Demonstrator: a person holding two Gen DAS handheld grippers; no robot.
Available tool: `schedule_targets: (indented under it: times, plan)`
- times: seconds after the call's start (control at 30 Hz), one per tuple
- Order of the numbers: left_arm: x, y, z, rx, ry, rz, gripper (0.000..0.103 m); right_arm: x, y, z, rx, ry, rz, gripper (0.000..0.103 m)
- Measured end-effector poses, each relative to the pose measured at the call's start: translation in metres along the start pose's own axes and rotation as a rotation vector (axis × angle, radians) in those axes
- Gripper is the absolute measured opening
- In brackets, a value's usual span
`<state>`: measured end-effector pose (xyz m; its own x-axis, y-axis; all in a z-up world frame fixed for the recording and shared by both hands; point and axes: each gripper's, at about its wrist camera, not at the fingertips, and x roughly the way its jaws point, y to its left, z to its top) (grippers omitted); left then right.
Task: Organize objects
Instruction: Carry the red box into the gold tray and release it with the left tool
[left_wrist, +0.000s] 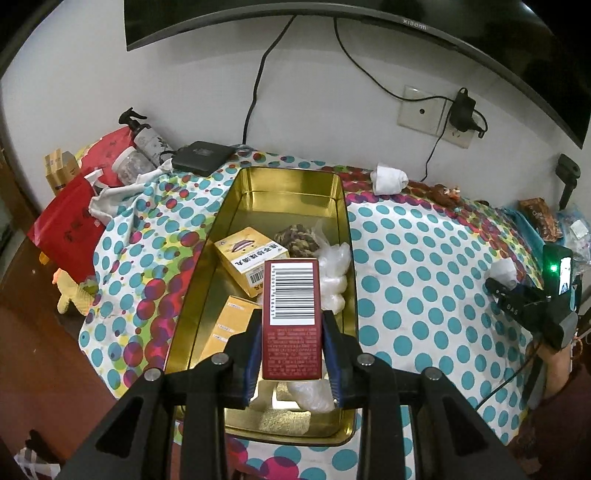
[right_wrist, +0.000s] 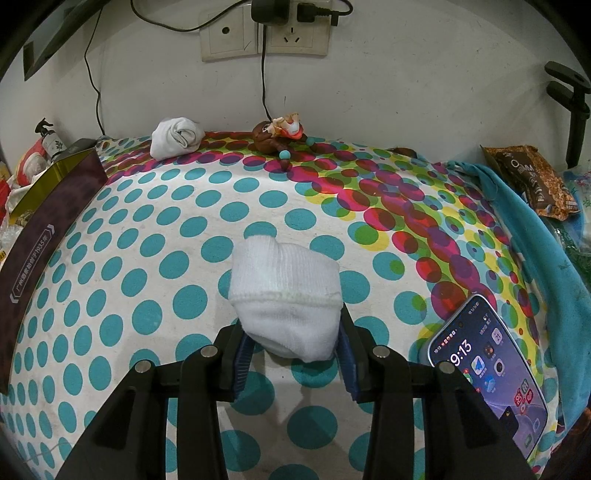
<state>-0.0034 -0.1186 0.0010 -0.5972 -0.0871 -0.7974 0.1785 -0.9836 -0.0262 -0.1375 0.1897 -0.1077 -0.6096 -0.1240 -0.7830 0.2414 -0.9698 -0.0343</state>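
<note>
In the left wrist view the left claw (left_wrist: 291, 345) is closed to the width of a dark red carton (left_wrist: 291, 317), its blue pads (left_wrist: 255, 363) pressing both long sides; the carton's barcode face points at the camera, and it hangs at lower centre of the frame over the open gold tin (left_wrist: 218, 236). Inside the tin lie a yellow medicine box (left_wrist: 249, 260), a second yellow box (left_wrist: 229, 326) partly hidden behind the left finger, a brown woven ball (left_wrist: 297, 238) and crumpled clear plastic (left_wrist: 334, 273); the carton covers much of the tin's middle, and the claw's frame cuts off the tin's near end. In the right wrist view the right claw (right_wrist: 293, 345) is closed part-way on a folded white sock (right_wrist: 286, 291), gripping its lower end between the pads, with the sock held above the spotted cloth (right_wrist: 155, 258) of the worktop, at centre frame. Another rolled white sock (right_wrist: 177, 137) sits at the upper left by the wall, a brown figurine (right_wrist: 277, 134) just right of it. A lit phone (right_wrist: 487, 363) lies at lower right, its lower corner cut off by the claw's frame. The tin's dark side wall shows at the left edge; its small printing is hard to read.
</note>
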Motion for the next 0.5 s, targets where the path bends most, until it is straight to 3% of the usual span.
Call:
schedule_targets:
  times: [0.07, 0.17, 0.37, 0.5]
  plan:
    - [0.002, -0.001, -0.001, -0.002, 0.005, 0.0, 0.031, 0.0, 0.0, 0.0, 0.0, 0.0, 0.0, 0.038]
    - [0.006, 0.0, -0.004, -0.011, 0.018, -0.009, 0.04, 0.0, 0.0, 0.0, 0.001, 0.0, 0.002, 0.038]
    - [0.006, 0.001, -0.008, -0.017, 0.024, -0.017, 0.044, -0.001, 0.001, 0.001, 0.0, 0.001, 0.001, 0.038]
    - [-0.005, 0.005, -0.014, -0.031, -0.009, 0.022, 0.056, -0.001, 0.001, 0.002, 0.001, 0.001, 0.002, 0.038]
